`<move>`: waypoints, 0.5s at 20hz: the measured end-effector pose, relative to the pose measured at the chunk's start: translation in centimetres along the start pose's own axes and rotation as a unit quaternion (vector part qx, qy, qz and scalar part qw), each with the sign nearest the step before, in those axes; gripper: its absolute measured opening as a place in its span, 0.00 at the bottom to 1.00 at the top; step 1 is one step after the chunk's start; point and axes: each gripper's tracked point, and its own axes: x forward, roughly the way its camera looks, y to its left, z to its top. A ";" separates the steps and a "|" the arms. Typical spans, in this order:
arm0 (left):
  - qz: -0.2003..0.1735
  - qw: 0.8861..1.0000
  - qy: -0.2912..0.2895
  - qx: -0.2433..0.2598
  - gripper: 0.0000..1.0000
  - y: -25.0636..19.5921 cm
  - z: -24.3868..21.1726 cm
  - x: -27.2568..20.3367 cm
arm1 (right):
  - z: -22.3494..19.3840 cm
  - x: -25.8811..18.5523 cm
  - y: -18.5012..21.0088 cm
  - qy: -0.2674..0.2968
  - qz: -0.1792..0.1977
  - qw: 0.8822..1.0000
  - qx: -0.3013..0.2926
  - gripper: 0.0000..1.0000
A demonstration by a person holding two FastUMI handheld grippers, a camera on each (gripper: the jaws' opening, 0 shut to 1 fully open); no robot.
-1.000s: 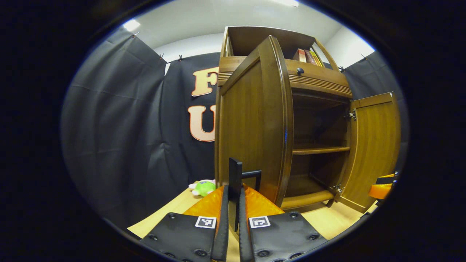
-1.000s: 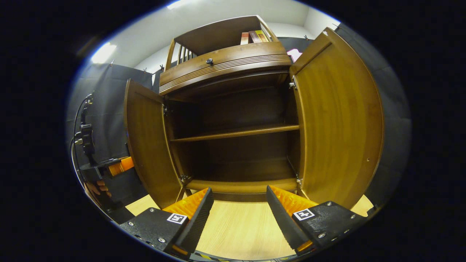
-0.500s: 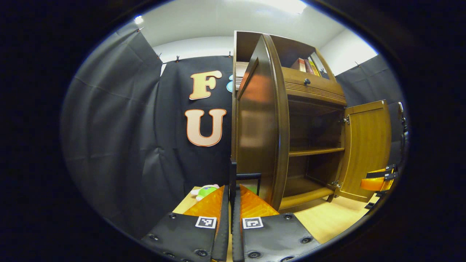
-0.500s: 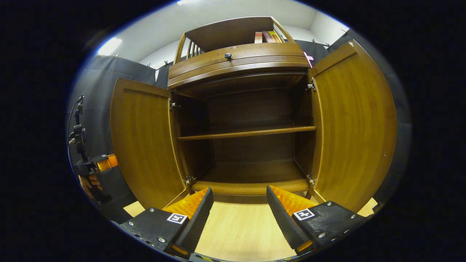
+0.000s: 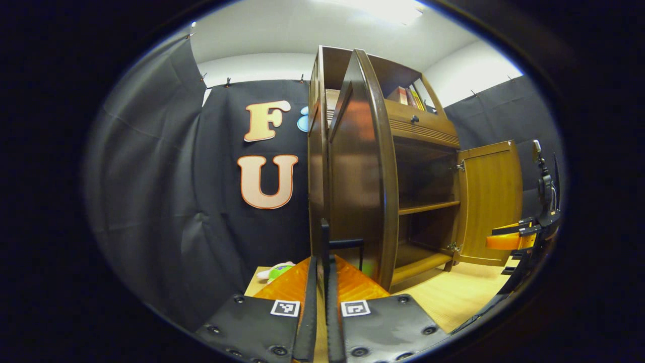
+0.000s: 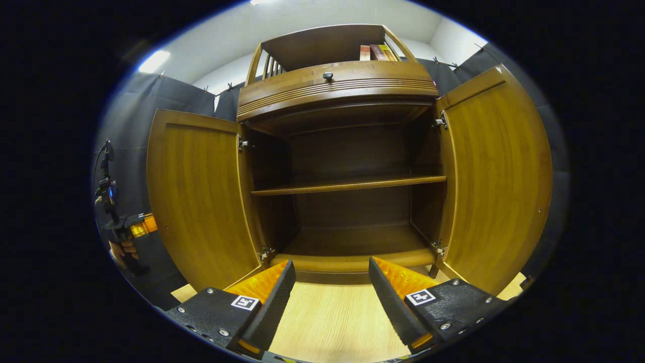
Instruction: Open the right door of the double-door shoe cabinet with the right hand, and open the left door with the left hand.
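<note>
We see the shoe cabinet (image 6: 342, 151) standing on the pale wooden floor (image 6: 332, 322) with both doors swung wide, a tall piece in warm brown wood with a darker interior. In the right gripper view the left door (image 6: 201, 201) and the right door (image 6: 496, 186) fold out to either side on small metal hinges, their inner faces a lighter, honey-toned grain. Between them one shelf (image 6: 347, 185) crosses the dark cavity, and the bottom board below it lies bare. Above the opening runs a ribbed drawer front with a small dark knob (image 6: 328, 76), and on the open top shelf a few books (image 6: 375, 52) stand upright. Our right gripper (image 6: 330, 282) hangs in front of the cabinet's base with its fingers spread wide apart, touching nothing. In the left gripper view we face the left door (image 5: 360, 176) nearly edge-on, its outer face glossy and curved, with the right door (image 5: 489, 199) open beyond. Our left gripper (image 5: 321, 282) has its fingers drawn together on the dark bar handle (image 5: 332, 244) of the left door, the upright of the handle rising from between them. A green plush toy (image 5: 274, 271) lies on the floor near the black cloth wall (image 5: 166, 201). At the right edge the other gripper shows beside the right door.
</note>
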 end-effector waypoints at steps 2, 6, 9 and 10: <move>0.002 1.000 0.000 0.006 0.17 0.3 0.0 -0.8 | 0.3 0.2 -0.1 0.000 -0.001 1.000 0.002 1.00; 0.034 0.999 0.010 0.004 0.17 0.2 0.4 -3.9 | 0.4 0.3 -0.8 -0.005 -0.001 1.000 0.007 1.00; 0.061 0.998 0.015 0.015 0.20 -0.7 2.3 -6.5 | 0.3 0.8 -1.6 -0.001 0.004 1.000 0.013 0.91; 0.067 0.998 0.009 0.013 0.17 -1.7 3.4 -7.2 | 0.6 1.0 -2.1 -0.002 0.008 1.000 0.016 0.91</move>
